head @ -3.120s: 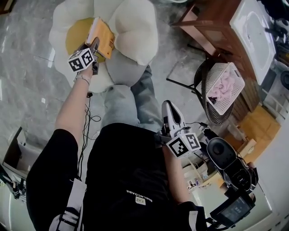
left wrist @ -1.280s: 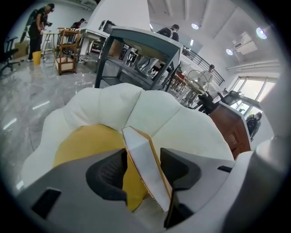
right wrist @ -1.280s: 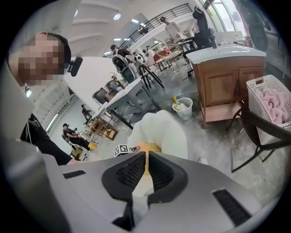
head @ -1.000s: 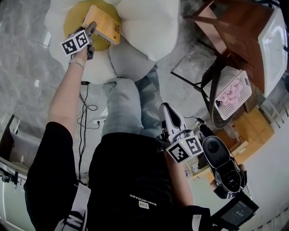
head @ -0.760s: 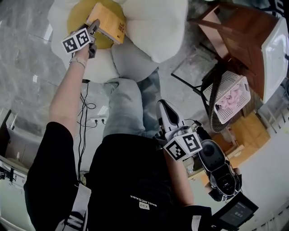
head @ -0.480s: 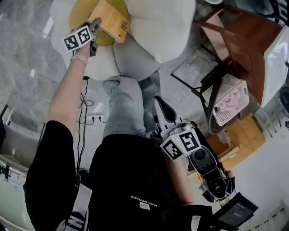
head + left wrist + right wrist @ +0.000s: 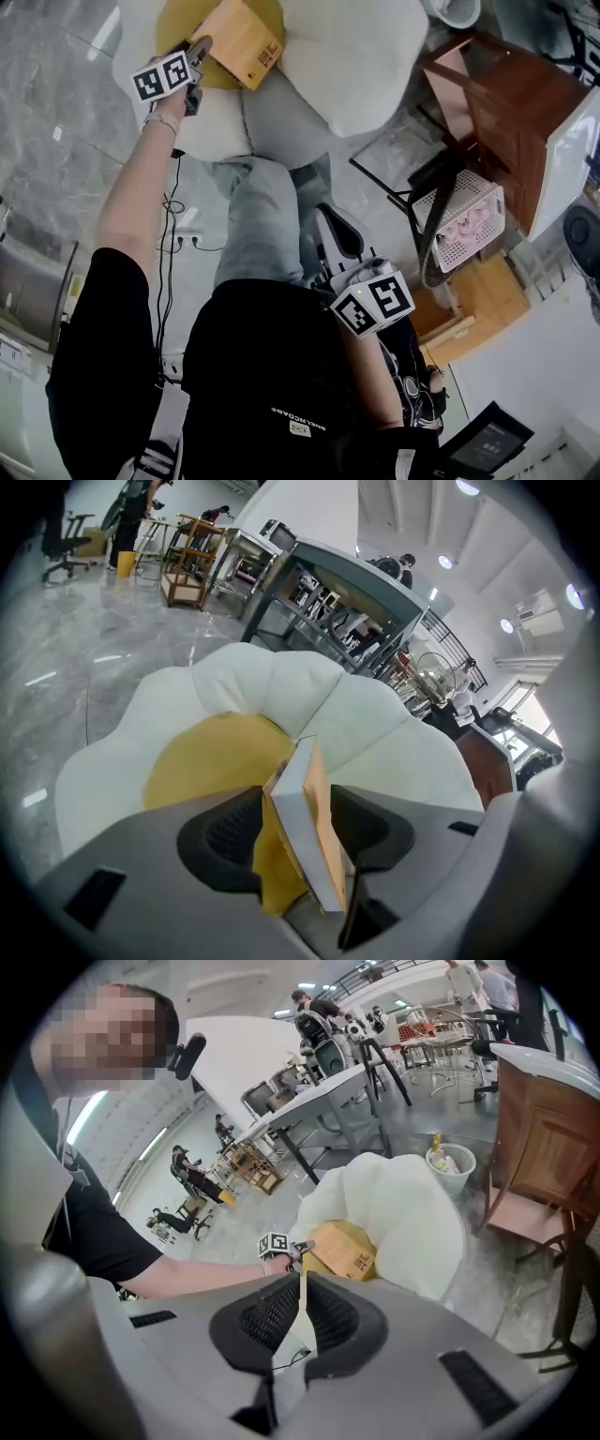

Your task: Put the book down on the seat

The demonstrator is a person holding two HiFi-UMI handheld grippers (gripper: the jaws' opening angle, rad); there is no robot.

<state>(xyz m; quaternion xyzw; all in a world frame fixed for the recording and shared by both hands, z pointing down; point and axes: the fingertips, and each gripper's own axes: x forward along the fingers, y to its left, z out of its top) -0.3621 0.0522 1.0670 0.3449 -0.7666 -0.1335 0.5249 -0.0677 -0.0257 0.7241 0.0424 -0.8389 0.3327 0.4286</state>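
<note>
Clamped in the left claw point(image 7: 200, 47) by one edge: the book point(image 7: 242, 37), held over the yellow middle of the seat point(image 7: 347, 56), white petals all round. Pressed together on nothing at the right claw point(image 7: 302, 1288). Left of the seat, bare floor point(image 7: 56, 112); to the right, in a white basket point(image 7: 487, 202), pink cloth point(image 7: 464, 230).

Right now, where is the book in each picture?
Head view: book at top, left of centre, held by the left tool.
Left gripper view: book low centre, edge-on between the jaws.
Right gripper view: book small, at centre.
Shared landmark: the white seat with yellow middle.
</note>
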